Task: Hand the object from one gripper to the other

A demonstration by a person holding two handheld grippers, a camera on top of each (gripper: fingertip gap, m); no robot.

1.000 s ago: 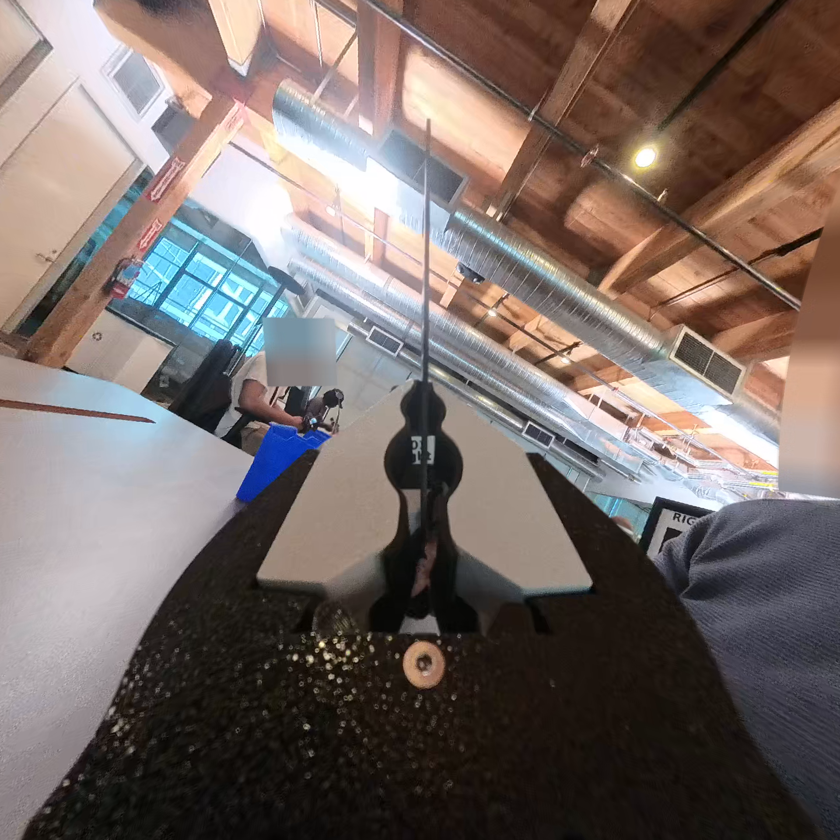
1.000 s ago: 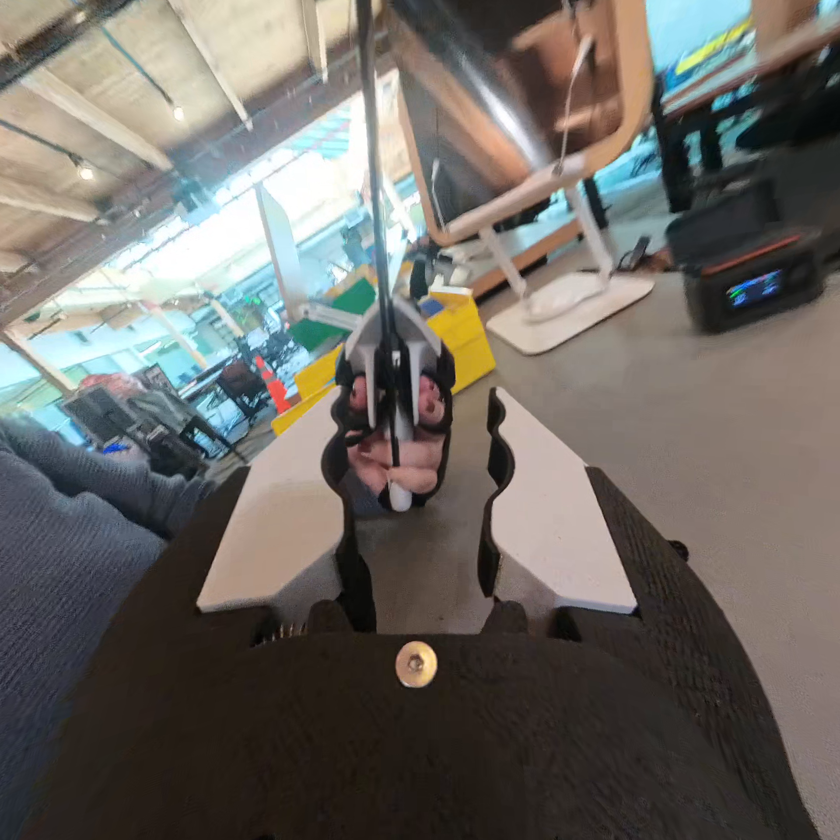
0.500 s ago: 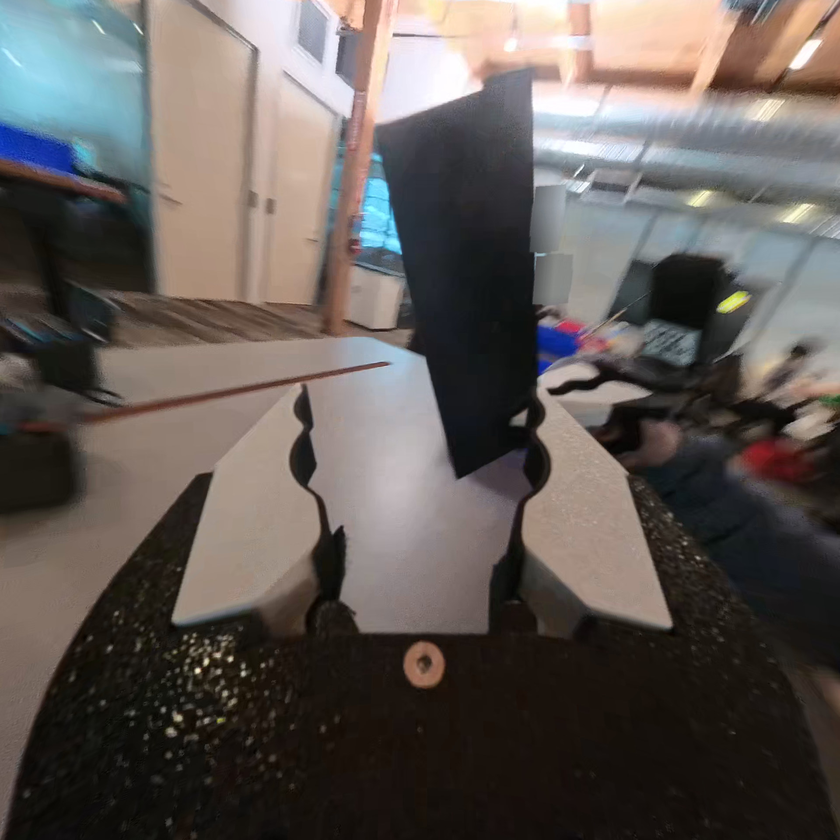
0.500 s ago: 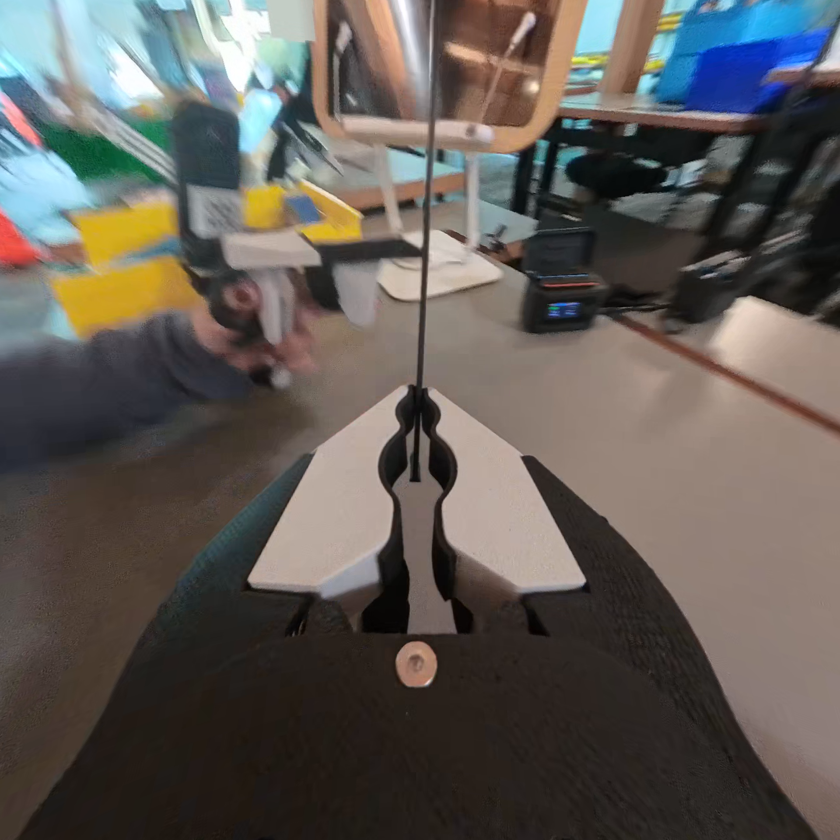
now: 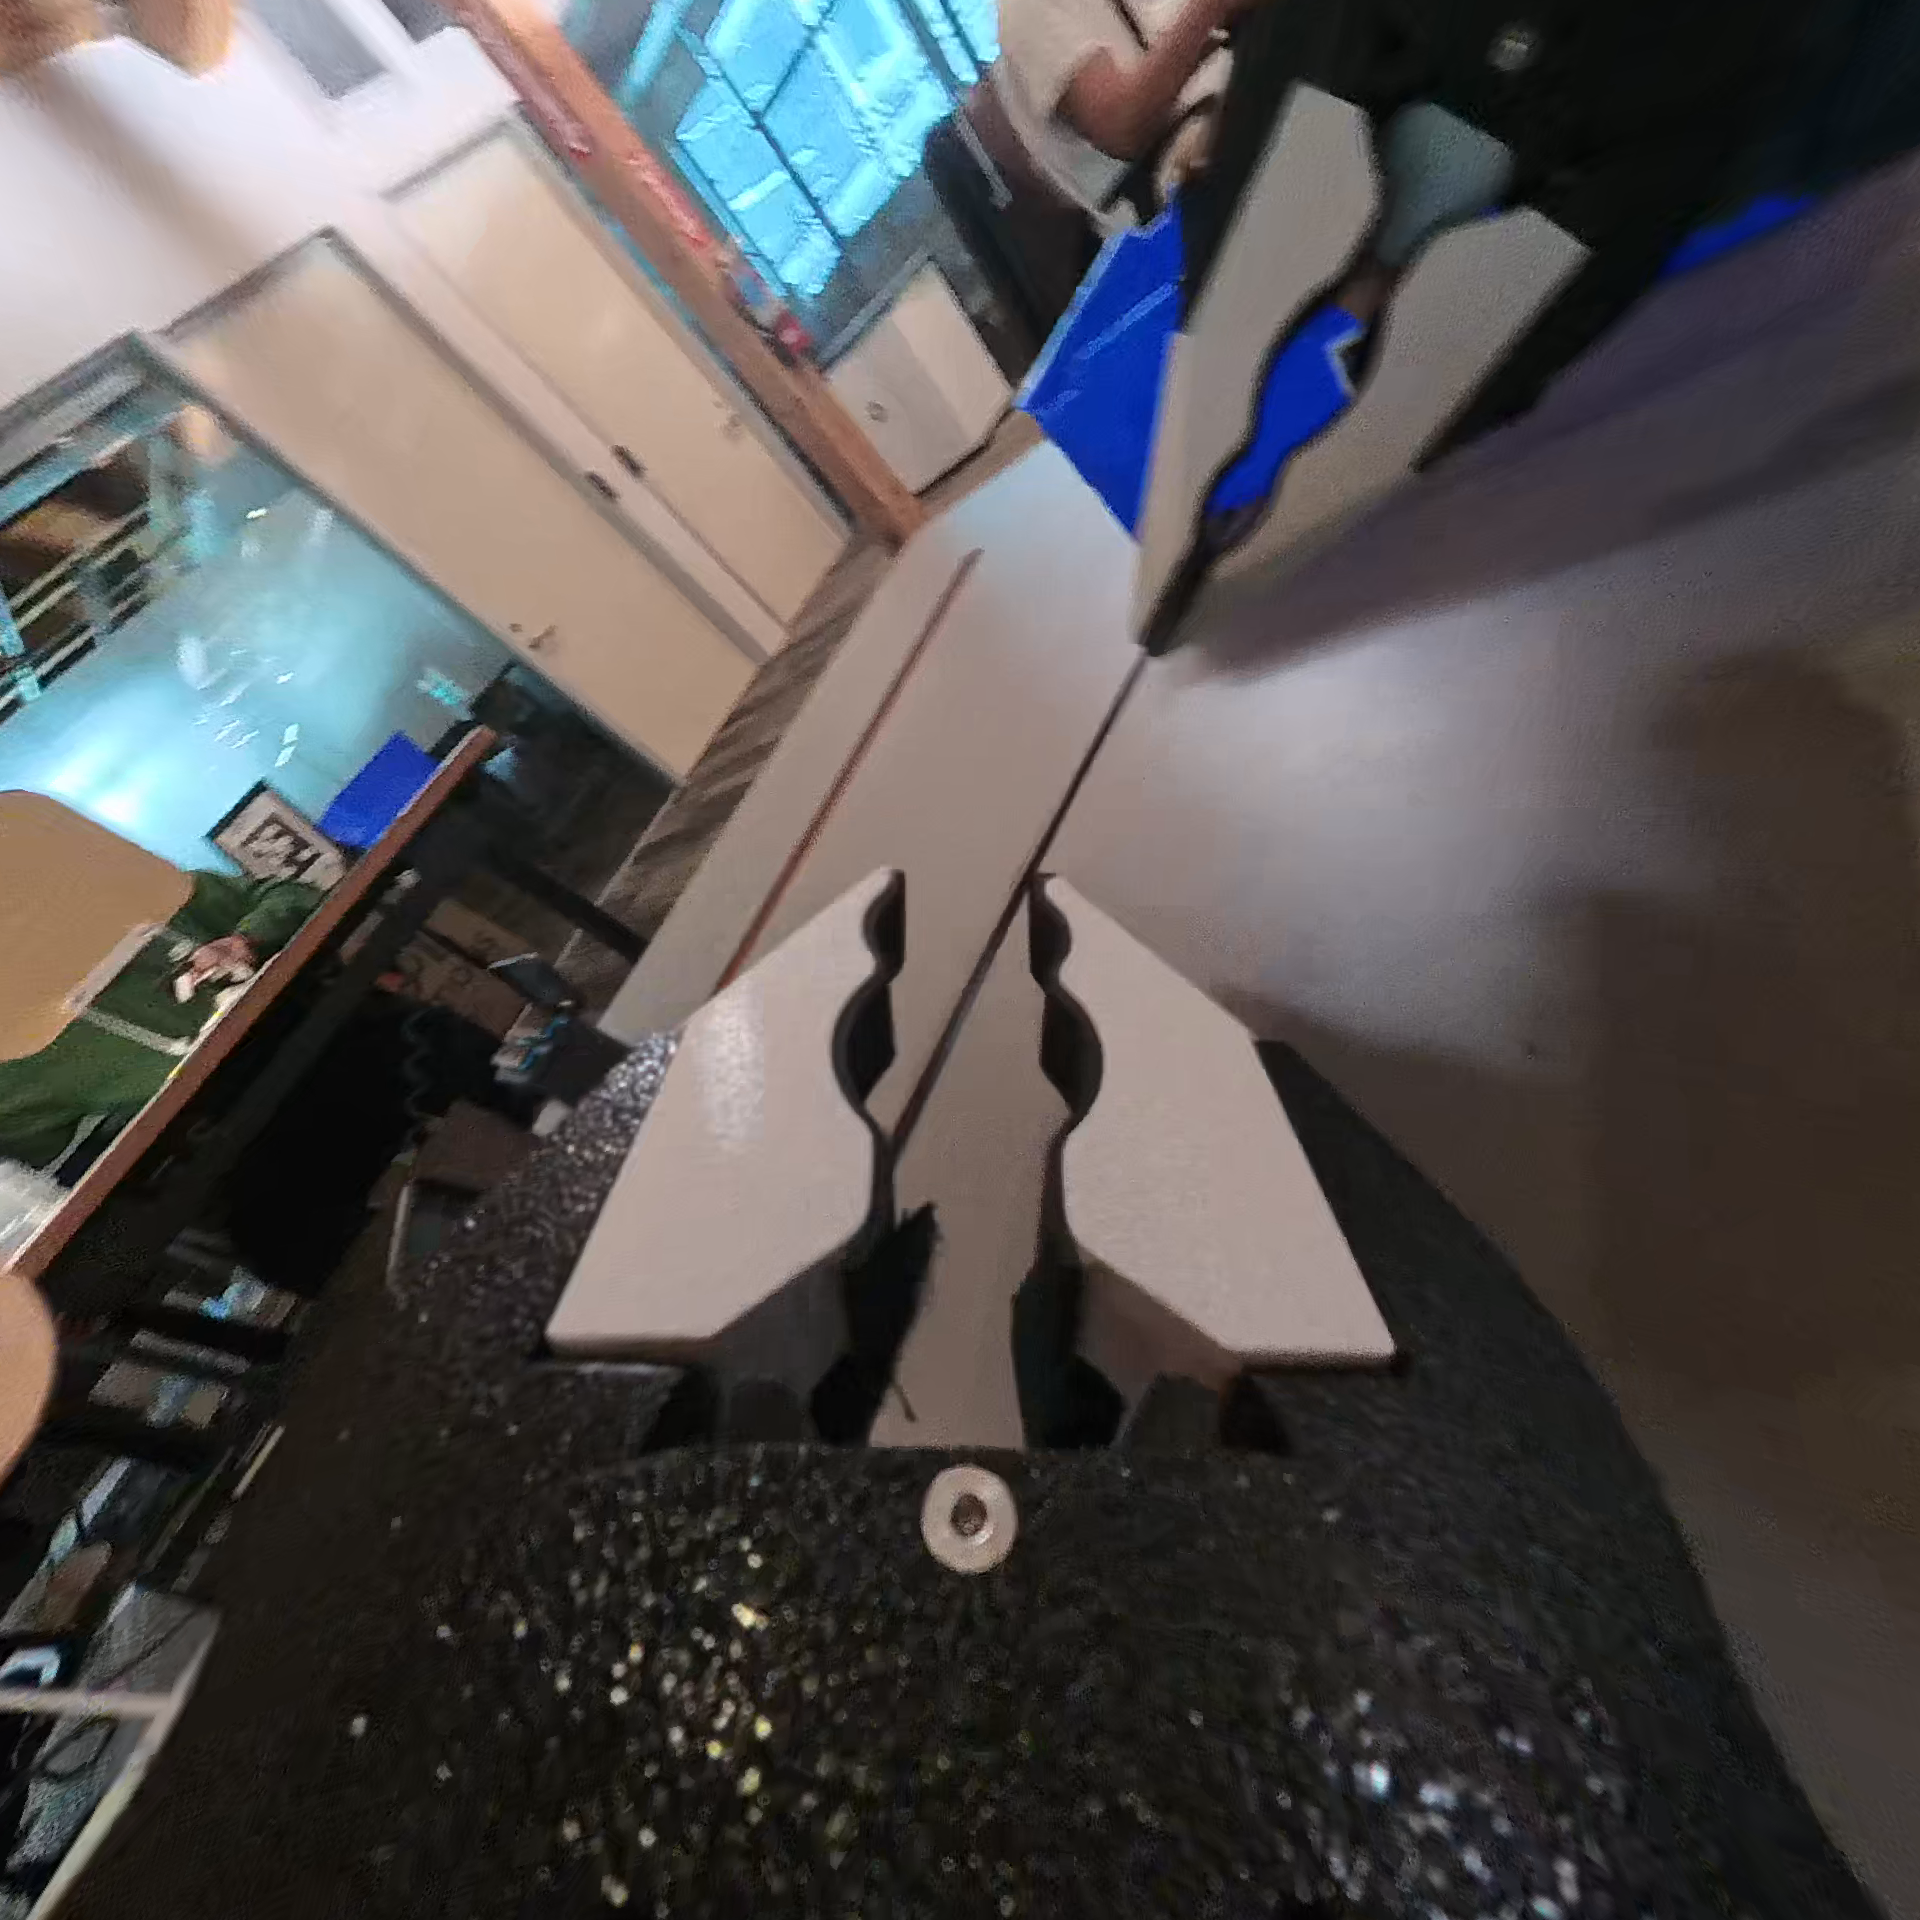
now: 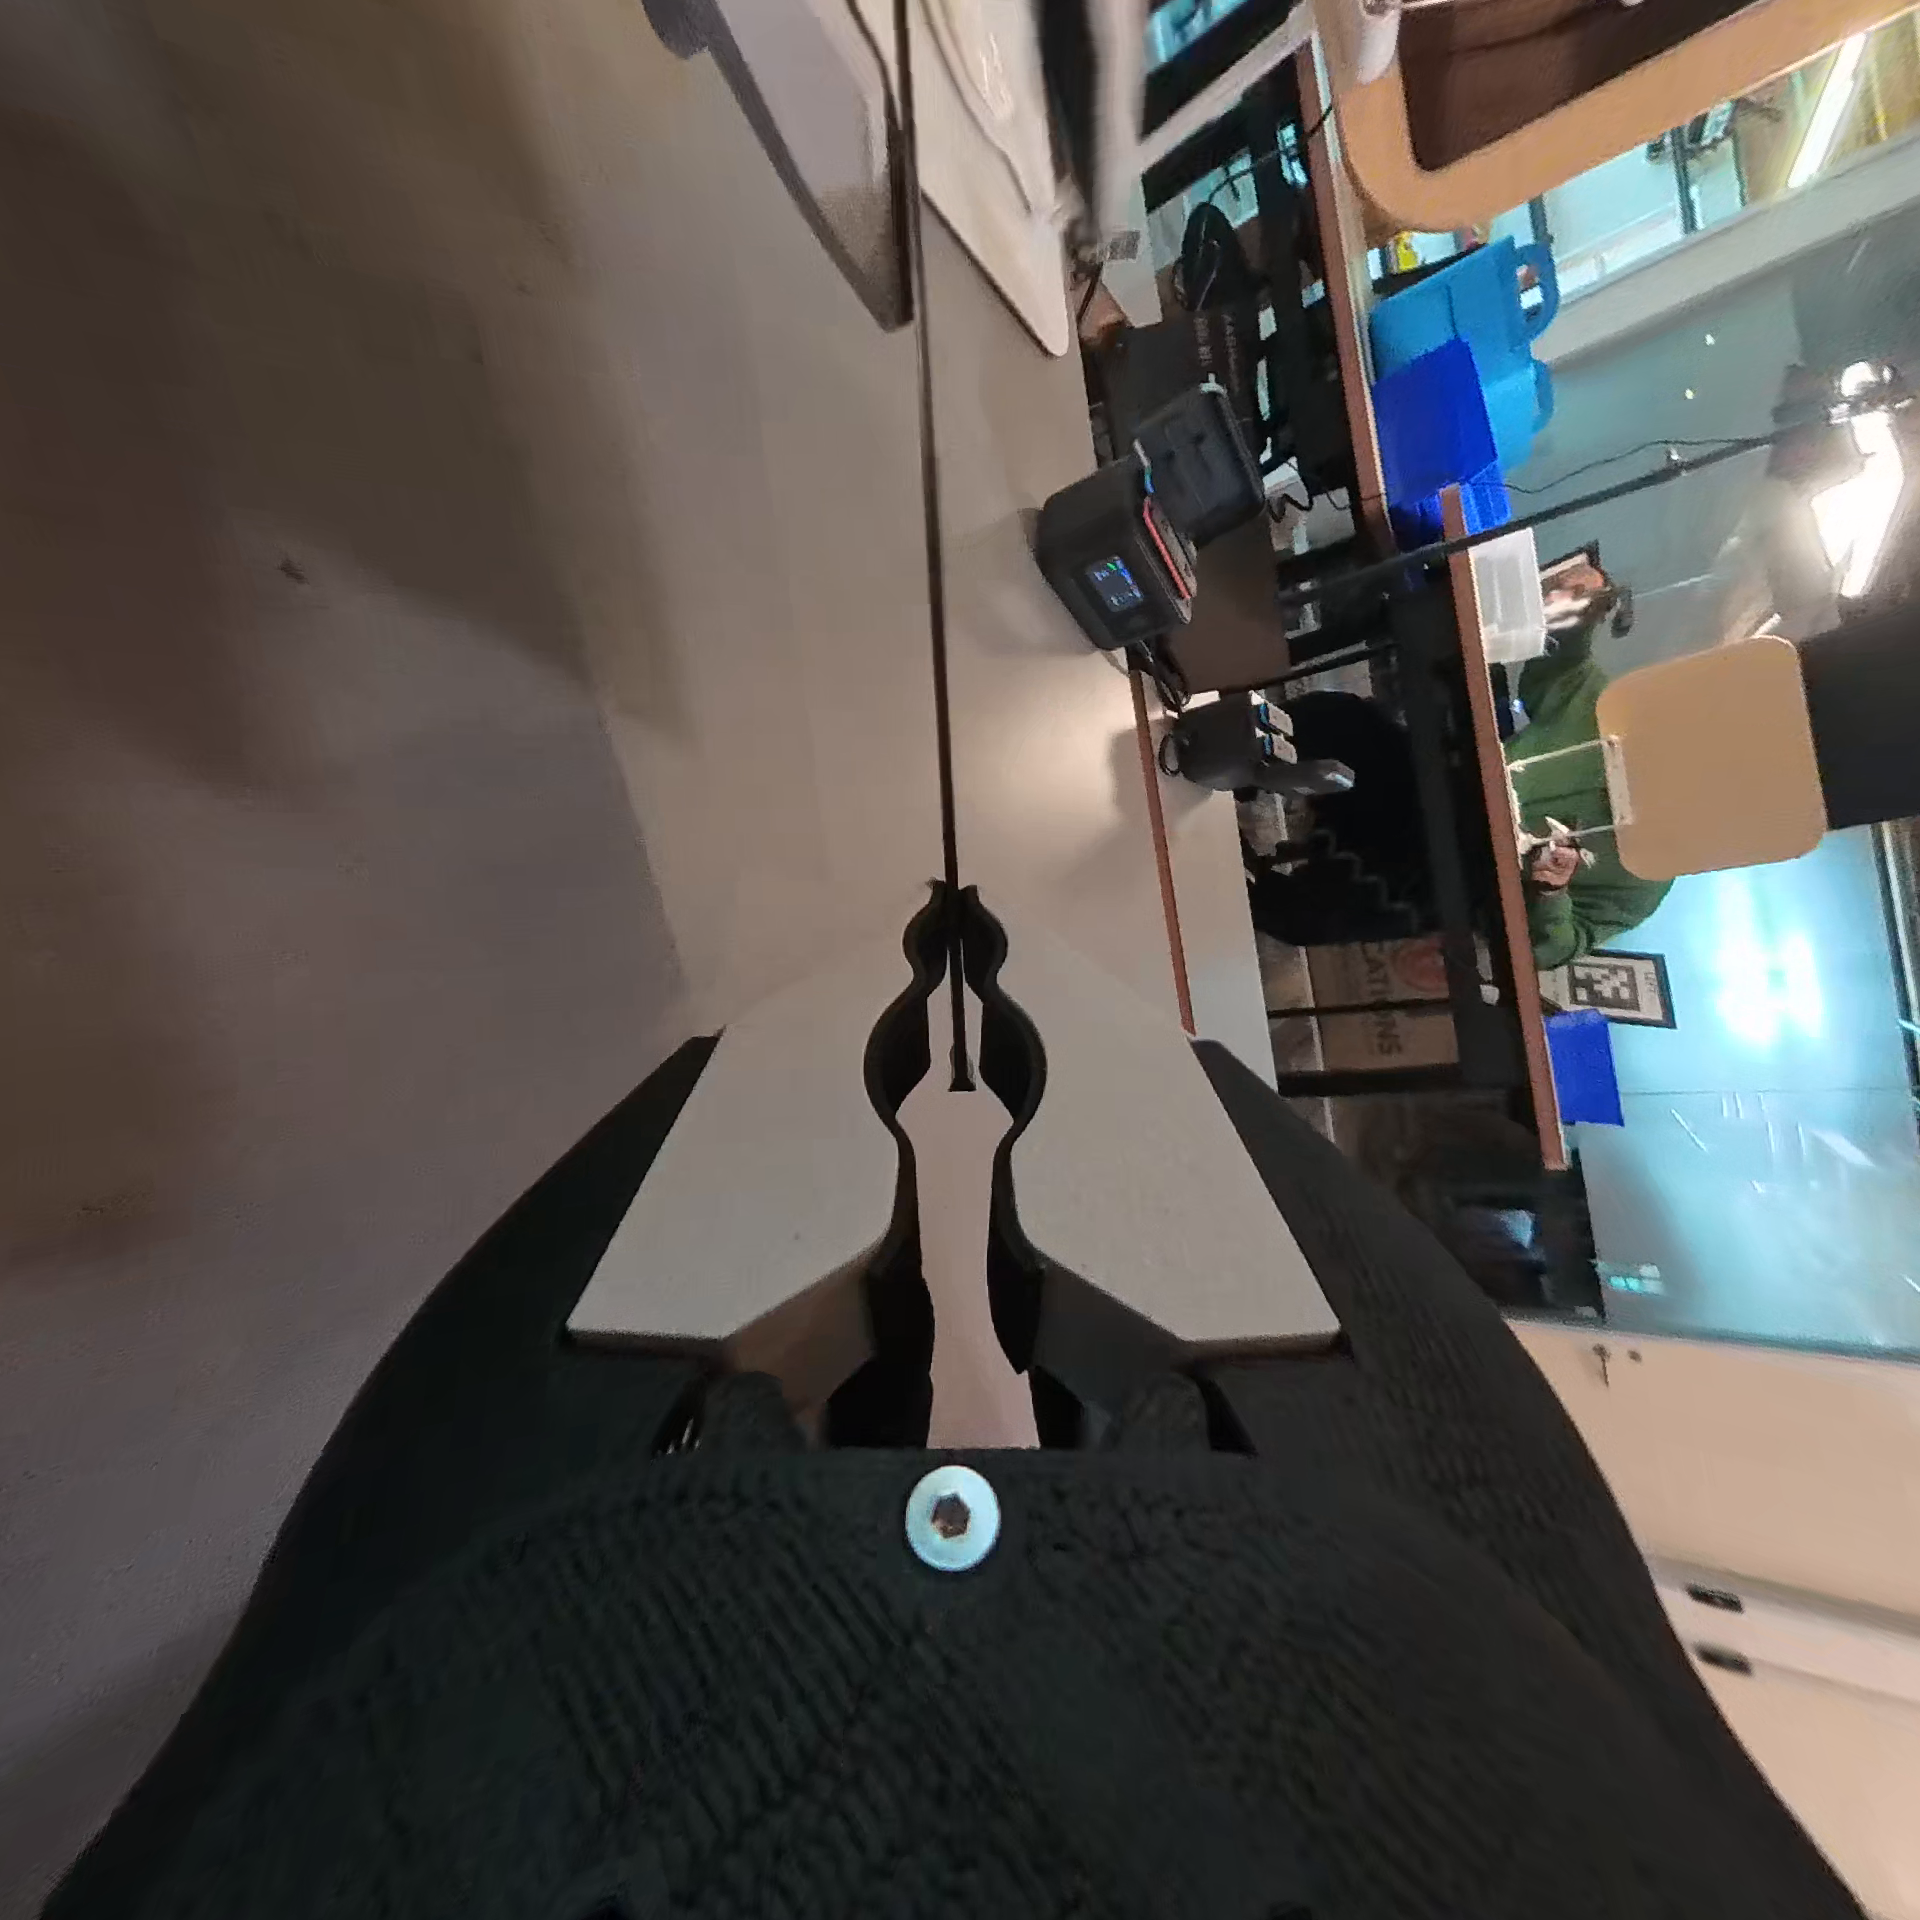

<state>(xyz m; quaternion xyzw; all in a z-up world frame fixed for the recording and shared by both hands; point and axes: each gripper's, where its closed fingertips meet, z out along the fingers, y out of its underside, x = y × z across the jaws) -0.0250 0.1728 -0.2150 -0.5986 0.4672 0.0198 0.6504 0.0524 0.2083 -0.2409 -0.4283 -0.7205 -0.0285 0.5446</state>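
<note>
The object is a thin black sheet (image 6: pixel 930 520), seen edge-on as a dark line. My right gripper (image 6: pixel 951 891) is shut on its near end, and the sheet runs straight away from the tips. In the left wrist view the sheet (image 5: pixel 1081 769) slants from the right gripper (image 5: pixel 1158 623) at the upper right down into my left gripper (image 5: pixel 966 883). The left jaws stand partly apart with the sheet's free end between the fingers (image 5: pixel 748 1122), close to the right-hand one. Both views are rolled sideways over the grey table (image 5: pixel 1403 831).
A black box with a small lit screen (image 6: pixel 1112 561) and a second black box (image 6: pixel 1236 743) stand near the table's edge. Blue bins (image 6: pixel 1444 416) and a person in green (image 6: pixel 1558 769) are beyond. A blue bin (image 5: pixel 1101 374) stands behind the right gripper. Tip to tip, the grippers are about 10 cm apart.
One second ago my left gripper held the sheet and the right was open. The right then shut on it and the left opened. Now both have rolled sideways and the left jaws stand narrower around the sheet.
</note>
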